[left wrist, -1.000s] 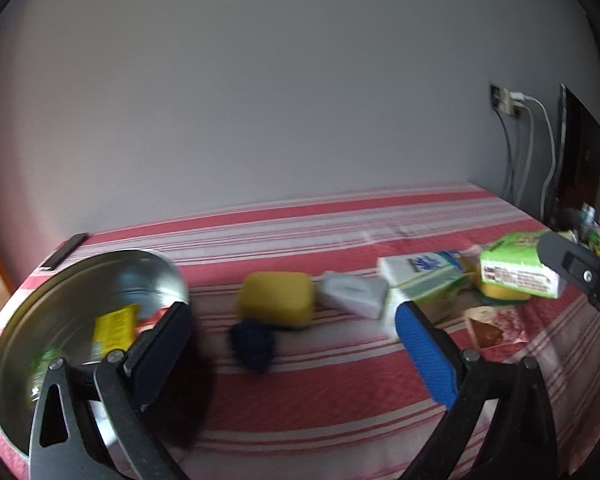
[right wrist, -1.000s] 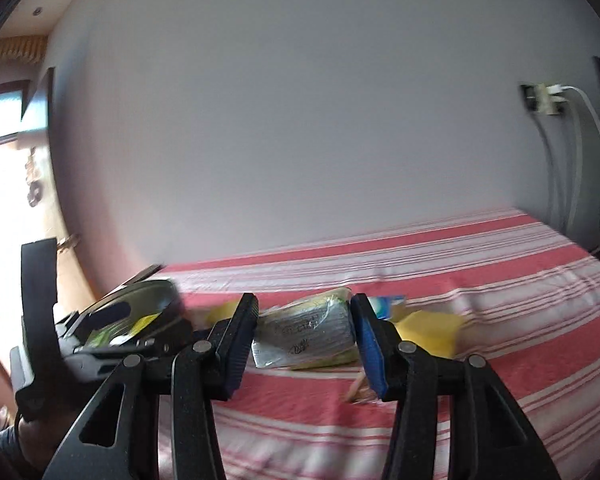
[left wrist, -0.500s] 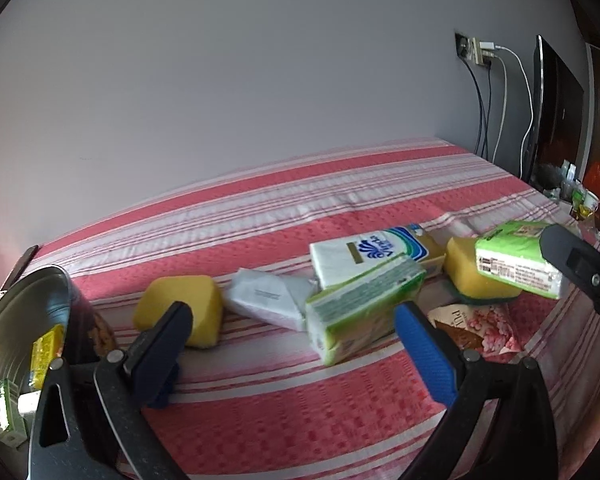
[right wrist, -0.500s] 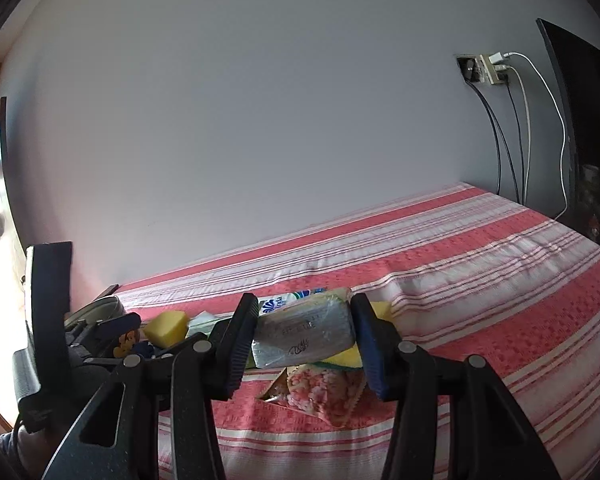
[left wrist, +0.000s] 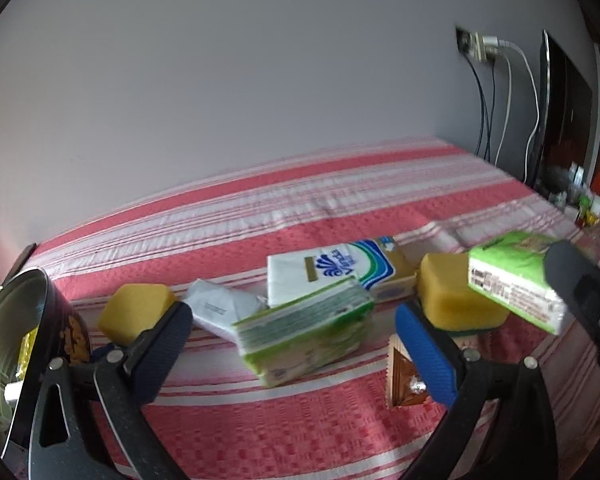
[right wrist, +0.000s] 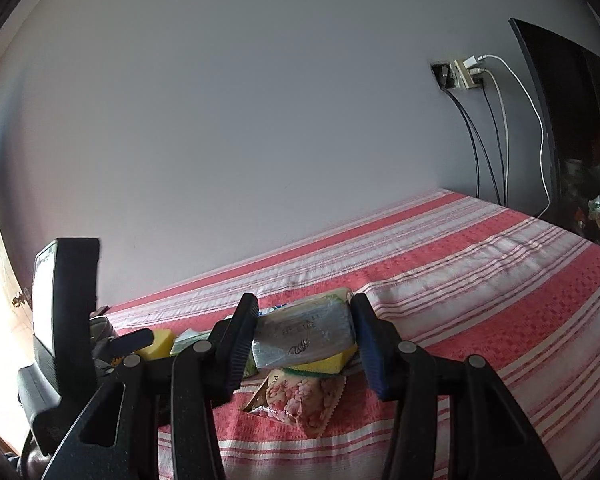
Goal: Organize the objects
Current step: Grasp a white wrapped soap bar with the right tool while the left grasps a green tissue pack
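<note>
Holding packets inside: metal tin point(left wrist: 8, 320).

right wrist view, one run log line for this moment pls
right hand-held gripper: shut on green tissue pack, held above bed | left hand-held gripper: open, empty | metal bowl: far left
</note>
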`<state>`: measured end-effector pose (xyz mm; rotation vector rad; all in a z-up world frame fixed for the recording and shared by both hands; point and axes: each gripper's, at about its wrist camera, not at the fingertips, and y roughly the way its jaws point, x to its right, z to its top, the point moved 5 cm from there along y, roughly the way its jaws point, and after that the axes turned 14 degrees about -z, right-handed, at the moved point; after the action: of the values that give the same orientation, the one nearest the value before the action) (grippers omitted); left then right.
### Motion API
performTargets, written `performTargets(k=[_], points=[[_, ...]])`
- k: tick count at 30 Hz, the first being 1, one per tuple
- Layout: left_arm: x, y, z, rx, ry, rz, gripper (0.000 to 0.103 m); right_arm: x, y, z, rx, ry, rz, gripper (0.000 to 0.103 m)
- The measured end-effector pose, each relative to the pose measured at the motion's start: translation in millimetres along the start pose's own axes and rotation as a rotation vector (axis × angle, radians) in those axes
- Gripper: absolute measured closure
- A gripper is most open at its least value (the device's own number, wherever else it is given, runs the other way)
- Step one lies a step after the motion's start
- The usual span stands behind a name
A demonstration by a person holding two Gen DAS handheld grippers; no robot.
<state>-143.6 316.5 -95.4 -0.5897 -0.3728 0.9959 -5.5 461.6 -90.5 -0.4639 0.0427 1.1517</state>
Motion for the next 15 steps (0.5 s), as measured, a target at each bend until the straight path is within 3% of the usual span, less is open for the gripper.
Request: performTargets(k=[6, 7, 8, 9, 15], points=[[-9, 21, 1, -0.071, -0.057, 0.014, 0.001, 0, 1, 0, -0.003, 0.005, 0.019, 0.052], [-9, 22, 1, -0.074, -0.065, 0.008, 0.007, 0, 1, 0, -0.003, 0.006, 0.02, 0.052], [-10, 22, 1, -0.075, -0.072, -0.012, 0.025, 0, 1, 0, -0.004, 0.006, 0.022, 0.052], [-10, 21, -1, -0.076, -0.075, -0.034, 0.031, 0, 1, 0, -0.005, 0.007, 0.023, 0.052], [-12, 11, -2, -0.041, -0.076, -0.071, 0.031, 0, 1, 0, -0.004, 0.007, 0.026, 0.052]])
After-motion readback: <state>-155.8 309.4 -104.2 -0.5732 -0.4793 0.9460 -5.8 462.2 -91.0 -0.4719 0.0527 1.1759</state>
